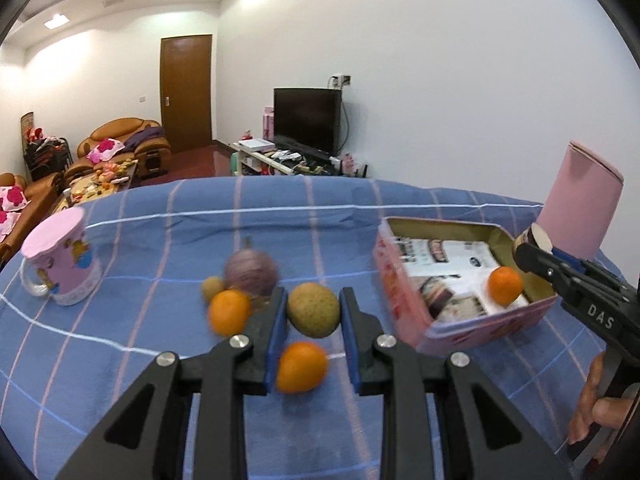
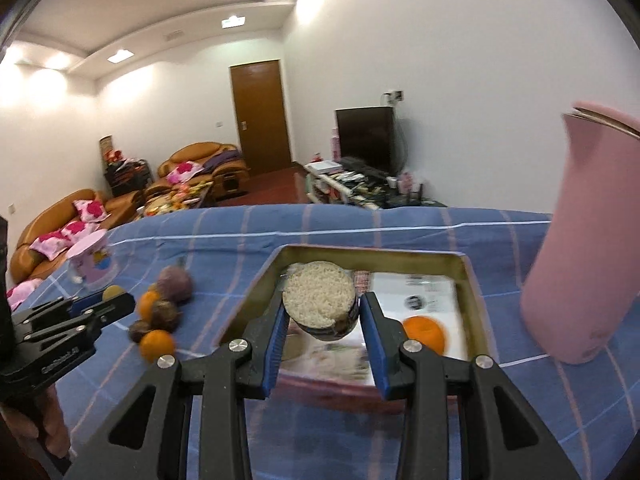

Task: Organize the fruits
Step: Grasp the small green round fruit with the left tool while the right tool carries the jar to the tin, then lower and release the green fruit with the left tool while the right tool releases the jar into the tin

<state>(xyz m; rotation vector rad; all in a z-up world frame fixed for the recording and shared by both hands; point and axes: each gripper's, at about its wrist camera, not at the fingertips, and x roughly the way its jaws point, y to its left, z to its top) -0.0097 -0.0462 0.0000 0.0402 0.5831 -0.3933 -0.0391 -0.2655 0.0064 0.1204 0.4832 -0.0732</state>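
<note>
Sofas (image 1: 120,142): brown, at 10 o'clock in the room.
Bench cloth (image 1: 160,240): blue plaid.
Pink mug (image 1: 60,260): at 9 o'clock.
Fruits (image 1: 248,292): piled centre, one orange (image 1: 505,285) in the pink tin (image 1: 404,300) at 3 o'clock.
Left gripper (image 1: 314,316): fingers narrowed, holding nothing.
Right gripper (image 2: 322,316): fingers clamp a cut fruit half (image 2: 320,300) above the tin.
Television (image 1: 306,120): 12 o'clock, white wall.

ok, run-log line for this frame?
left gripper: shut, empty, above five loose fruits | right gripper: shut on round pale-topped item, at pink tin | in tin: one orange
</note>
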